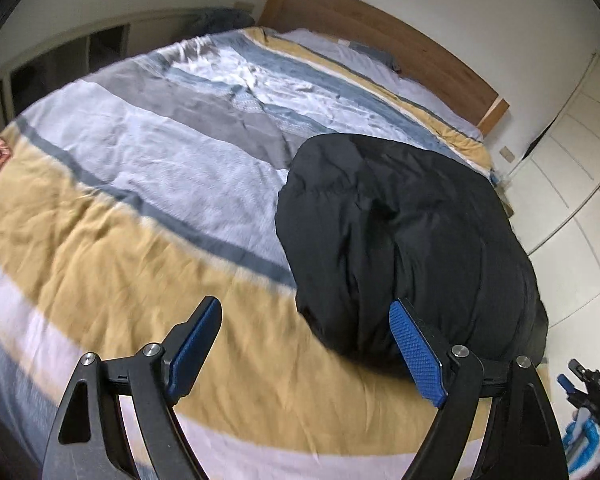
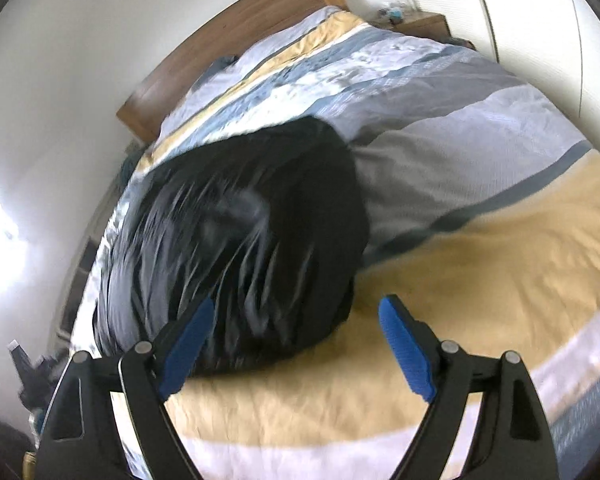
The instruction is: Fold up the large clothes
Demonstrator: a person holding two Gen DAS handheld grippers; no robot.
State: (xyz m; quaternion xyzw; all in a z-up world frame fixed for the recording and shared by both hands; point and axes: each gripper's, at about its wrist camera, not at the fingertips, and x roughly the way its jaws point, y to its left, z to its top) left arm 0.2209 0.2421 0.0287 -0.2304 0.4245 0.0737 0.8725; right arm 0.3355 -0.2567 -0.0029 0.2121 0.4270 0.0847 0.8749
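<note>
Both wrist views, one moment. Your left gripper [image 1: 306,334] is spread wide with nothing between its blue pads, and your right gripper [image 2: 296,336] stands equally spread and empty; neither touches cloth. The black padded jacket [image 1: 400,240] lies ahead of both claws as a compact, puffy bundle on the striped duvet [image 1: 120,208]: ahead and to the right of your left claw, its near end passing behind that claw's right finger [image 1: 416,356], and ahead and to the left of your right claw, its near end behind that claw's left finger [image 2: 188,344]. No sleeve, hood or hem shows loose; the outline is a single rounded oblong, so the fold reads as largely complete, though the underside and the far edge are hidden and some blur prevents certainty. What may remain is a final flattening or squaring of the bundle, if you want it neater. The bundle's long axis runs away from your claws toward the wooden headboard [image 1: 380,32], its near end at the yellow band, its far end on the grey and blue stripes.
</note>
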